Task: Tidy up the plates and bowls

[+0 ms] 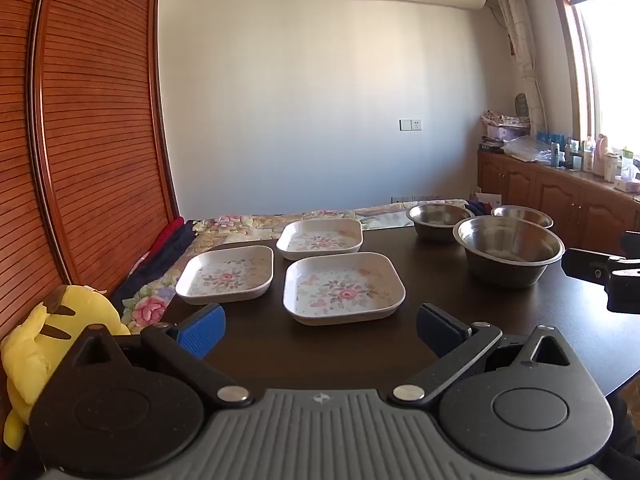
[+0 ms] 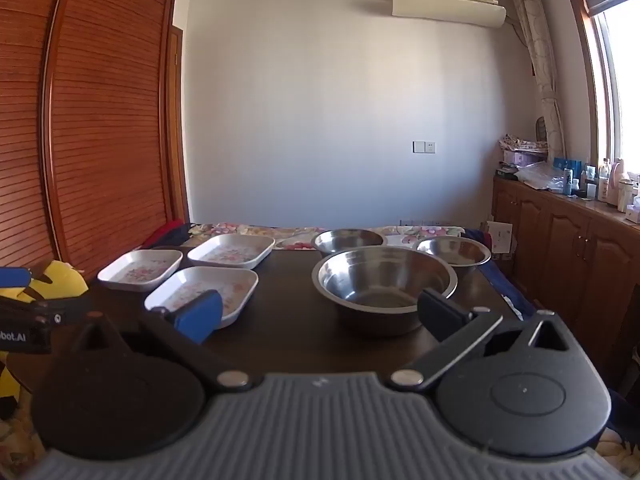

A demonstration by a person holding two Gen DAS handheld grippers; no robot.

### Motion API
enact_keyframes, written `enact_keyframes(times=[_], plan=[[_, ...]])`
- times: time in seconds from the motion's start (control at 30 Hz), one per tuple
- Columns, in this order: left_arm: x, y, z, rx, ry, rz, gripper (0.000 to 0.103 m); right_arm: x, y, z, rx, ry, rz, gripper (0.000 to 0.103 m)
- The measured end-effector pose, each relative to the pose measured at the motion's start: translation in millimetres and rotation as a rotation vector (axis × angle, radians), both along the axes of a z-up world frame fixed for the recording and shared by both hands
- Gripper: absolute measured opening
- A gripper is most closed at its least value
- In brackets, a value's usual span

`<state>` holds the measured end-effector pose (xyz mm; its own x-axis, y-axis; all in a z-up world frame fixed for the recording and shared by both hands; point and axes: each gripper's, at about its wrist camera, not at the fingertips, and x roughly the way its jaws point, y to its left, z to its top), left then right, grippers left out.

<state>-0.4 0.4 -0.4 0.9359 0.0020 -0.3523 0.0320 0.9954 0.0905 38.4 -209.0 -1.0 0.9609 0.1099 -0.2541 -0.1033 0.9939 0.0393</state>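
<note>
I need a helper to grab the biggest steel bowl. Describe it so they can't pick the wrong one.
Look at the dark table, on its window side, away from the three floral square plates. Three steel bowls cluster there; take the nearest bowl, in front of the other two and clearly the widest.

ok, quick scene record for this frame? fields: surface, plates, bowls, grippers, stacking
surface: dark wooden table
plates: three square floral plates, left side, apart
bowls: three steel bowls, right side; large bowl nearest, two smaller behind
grippers: left gripper open, empty; right gripper open, empty
stacking: none yet
</note>
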Motion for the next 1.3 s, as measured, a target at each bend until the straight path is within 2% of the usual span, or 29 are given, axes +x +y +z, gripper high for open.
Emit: enact_keyframes(times=[0.5, 1.3], plan=[[-2.2, -0.4, 2.2, 0.002, 0.007, -0.002, 0.103, -5.3, -7.9, 3.6, -0.005, -0.026, -0.011, 0.103], [-2.5, -3.6, -1.4, 0.003, 0.003, -0.001, 0.103, -4.2, -5.2, 0.2, -0.007, -0.014, -0.014, 0.103]])
